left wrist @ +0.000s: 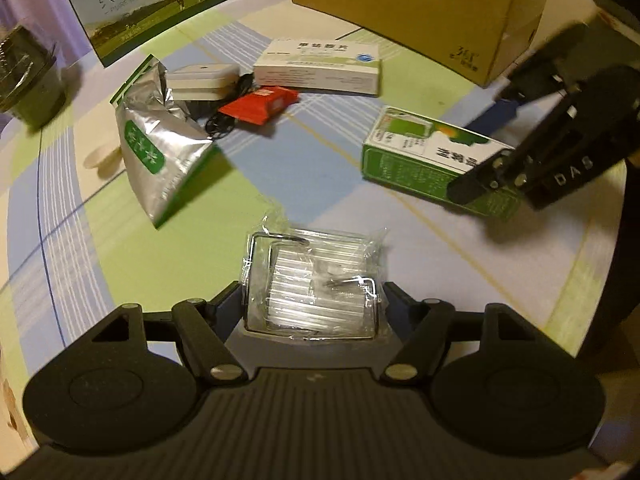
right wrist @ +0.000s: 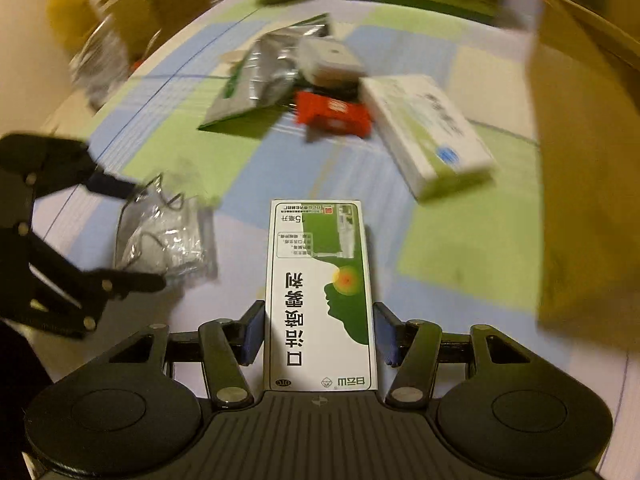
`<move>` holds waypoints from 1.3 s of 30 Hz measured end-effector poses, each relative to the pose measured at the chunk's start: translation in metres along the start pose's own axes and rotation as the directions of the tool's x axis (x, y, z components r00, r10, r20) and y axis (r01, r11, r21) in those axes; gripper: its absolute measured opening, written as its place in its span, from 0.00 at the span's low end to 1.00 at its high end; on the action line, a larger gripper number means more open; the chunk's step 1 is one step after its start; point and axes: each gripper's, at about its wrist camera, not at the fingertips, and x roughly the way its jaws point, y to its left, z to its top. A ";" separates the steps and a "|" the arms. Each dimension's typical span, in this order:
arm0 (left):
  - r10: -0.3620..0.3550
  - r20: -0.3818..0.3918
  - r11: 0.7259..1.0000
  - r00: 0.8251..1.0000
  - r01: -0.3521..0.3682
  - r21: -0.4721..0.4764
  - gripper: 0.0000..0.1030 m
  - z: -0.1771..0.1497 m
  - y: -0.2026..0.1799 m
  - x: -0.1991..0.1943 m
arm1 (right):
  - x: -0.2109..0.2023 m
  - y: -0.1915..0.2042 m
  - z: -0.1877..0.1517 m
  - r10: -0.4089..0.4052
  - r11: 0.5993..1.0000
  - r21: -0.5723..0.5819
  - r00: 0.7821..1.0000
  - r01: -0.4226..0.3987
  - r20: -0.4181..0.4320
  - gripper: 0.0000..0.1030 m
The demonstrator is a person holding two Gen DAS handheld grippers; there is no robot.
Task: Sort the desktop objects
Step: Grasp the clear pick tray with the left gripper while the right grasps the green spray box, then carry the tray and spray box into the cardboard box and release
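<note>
My left gripper (left wrist: 313,296) is shut on a clear plastic packet (left wrist: 312,276) with wire clips inside, held over the checked tablecloth (left wrist: 280,168). In the right wrist view the same packet (right wrist: 164,236) sits between the left gripper's (right wrist: 146,236) black fingers at the left. My right gripper (right wrist: 320,328) is shut on a green and white medicine box (right wrist: 320,288), with its blue pads (right wrist: 254,334) pressing the box's long sides. The left wrist view shows that box (left wrist: 424,156) at the right, with the right gripper (left wrist: 486,148) around its far end.
At the table's middle lie a silver foil pouch (left wrist: 160,148), a small white case (left wrist: 200,80), a red packet (left wrist: 260,104), a black cable (left wrist: 224,124) and a white medicine box (left wrist: 320,66). A cardboard box (left wrist: 420,8), a milk carton case (left wrist: 148,4) and a dark cup (left wrist: 28,80) stand behind.
</note>
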 end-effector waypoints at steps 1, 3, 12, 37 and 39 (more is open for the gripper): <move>0.005 0.011 1.000 1.000 -0.005 -0.004 0.69 -0.003 -0.007 -0.002 | -0.005 0.001 -0.007 -0.006 1.000 0.020 1.000 0.005 0.015 0.51; 0.010 0.051 1.000 0.999 -0.010 0.000 0.76 -0.010 -0.019 -0.006 | -0.011 0.002 -0.018 -0.010 0.999 0.050 0.999 0.008 0.051 0.52; 0.064 0.135 0.998 0.989 -0.060 -0.036 0.79 -0.020 -0.030 -0.019 | -0.018 0.003 -0.045 -0.050 0.996 0.076 0.989 0.039 0.140 0.63; 0.008 0.064 0.990 0.998 0.001 -0.143 0.63 -0.019 -0.027 -0.010 | 0.000 0.013 -0.037 -0.088 0.995 -0.041 0.985 0.095 0.147 0.51; 0.010 0.061 0.988 0.998 0.000 -0.156 0.63 -0.018 -0.029 -0.011 | -0.005 0.012 -0.040 -0.090 0.995 -0.025 0.982 0.095 0.164 0.51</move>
